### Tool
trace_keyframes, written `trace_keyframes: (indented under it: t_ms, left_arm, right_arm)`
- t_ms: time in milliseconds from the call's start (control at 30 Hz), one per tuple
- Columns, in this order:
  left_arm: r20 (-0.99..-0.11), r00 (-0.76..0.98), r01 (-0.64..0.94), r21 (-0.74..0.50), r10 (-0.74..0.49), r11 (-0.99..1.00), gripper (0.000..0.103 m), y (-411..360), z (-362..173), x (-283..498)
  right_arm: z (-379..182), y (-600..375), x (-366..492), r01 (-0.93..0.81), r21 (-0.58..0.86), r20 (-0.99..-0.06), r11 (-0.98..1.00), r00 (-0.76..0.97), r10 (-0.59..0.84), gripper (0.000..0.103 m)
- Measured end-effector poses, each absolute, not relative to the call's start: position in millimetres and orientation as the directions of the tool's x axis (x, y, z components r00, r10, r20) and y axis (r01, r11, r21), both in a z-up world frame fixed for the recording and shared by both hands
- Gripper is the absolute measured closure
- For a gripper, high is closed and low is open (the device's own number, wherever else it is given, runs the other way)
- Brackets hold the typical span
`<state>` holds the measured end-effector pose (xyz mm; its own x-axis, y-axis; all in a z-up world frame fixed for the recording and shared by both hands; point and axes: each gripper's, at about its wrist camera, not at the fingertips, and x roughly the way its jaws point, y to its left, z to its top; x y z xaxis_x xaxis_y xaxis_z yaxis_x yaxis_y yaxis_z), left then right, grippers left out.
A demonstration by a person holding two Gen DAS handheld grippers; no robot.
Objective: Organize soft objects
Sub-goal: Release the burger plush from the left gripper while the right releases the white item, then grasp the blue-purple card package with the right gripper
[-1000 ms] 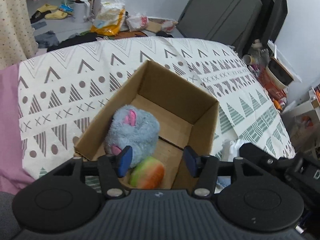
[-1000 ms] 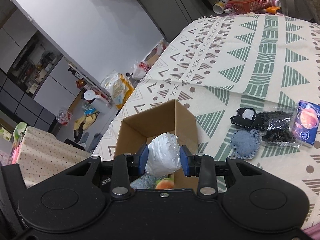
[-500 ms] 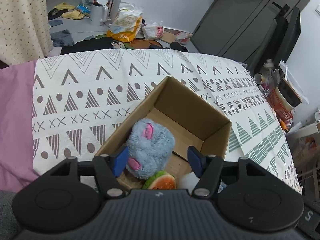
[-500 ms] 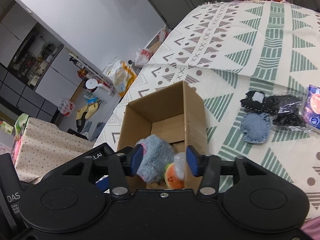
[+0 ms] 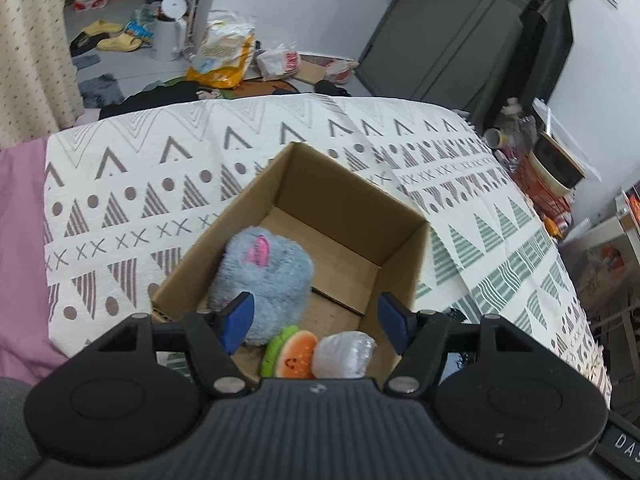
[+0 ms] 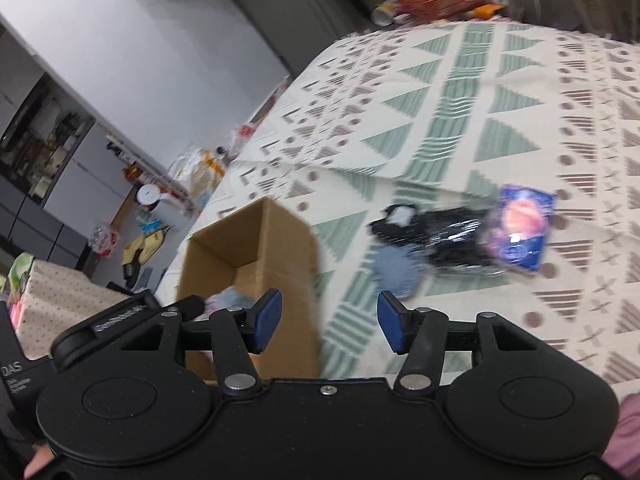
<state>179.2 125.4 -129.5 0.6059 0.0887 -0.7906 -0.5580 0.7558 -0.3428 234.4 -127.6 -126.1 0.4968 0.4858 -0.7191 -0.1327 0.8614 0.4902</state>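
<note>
- Three softies were already in the cardboard box (image 5: 404,256): a fuzzy blue-grey plush (image 5: 264,272) with pink bits, a little watermelon-slice plush (image 5: 290,354) with a smiley, and a crinkly plastic-wrapped white bundle (image 5: 344,354), all bunched at the near end.
- Left to do, by my guess: a round denim-blue pad (image 6: 394,270), shiny black bagged stuff (image 6: 444,236) and a glossy blue packet (image 6: 520,228), lying together on the patterned blanket (image 6: 460,120) right of the box.
- Left gripper (image 5: 316,316) hung over the box, jaws apart, nothing in them.
- Right gripper (image 6: 328,320) was empty too, its jaws freshly widened, aimed between box and pile; that view was blurry.
</note>
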Motion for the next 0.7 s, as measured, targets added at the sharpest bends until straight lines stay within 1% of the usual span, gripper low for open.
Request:
trace_keyframes:
  t_ms: [333, 433, 567, 633, 700]
  left_arm:
    - [-0.769, 0.633, -0.466, -0.284, 0.092, 0.838, 0.036, 86.0, -119.2, 186.6]
    - [-0.764, 0.637, -0.431, -0.248, 0.098, 0.868, 0.036, 69.1, -116.5, 190.0]
    - [-0.76, 0.643, -0.389, -0.222, 0.091, 0.894, 0.036, 49.8, -114.8, 194.6]
    - [-0.76, 0.643, -0.376, -0.209, 0.092, 0.903, 0.036, 42.0, -114.2, 197.4]
    - [-0.761, 0.643, -0.367, -0.205, 0.089, 0.907, 0.036, 34.2, -114.3, 201.0]
  right_arm:
    - [-128.7, -191.5, 240.5, -0.064, 0.497, -0.709, 0.866, 0.546, 0.447, 0.048]
    - [-130.3, -204.0, 244.3, -0.05, 0.502, -0.708, 0.863, 0.55, 0.444, 0.044]
    - [-130.1, -219.6, 247.8, -0.042, 0.52, -0.698, 0.853, 0.556, 0.452, 0.042]
    - [-129.0, -227.9, 249.4, -0.035, 0.533, -0.688, 0.846, 0.564, 0.457, 0.039]
    - [-129.6, -235.3, 252.0, -0.034, 0.541, -0.675, 0.84, 0.579, 0.458, 0.038]
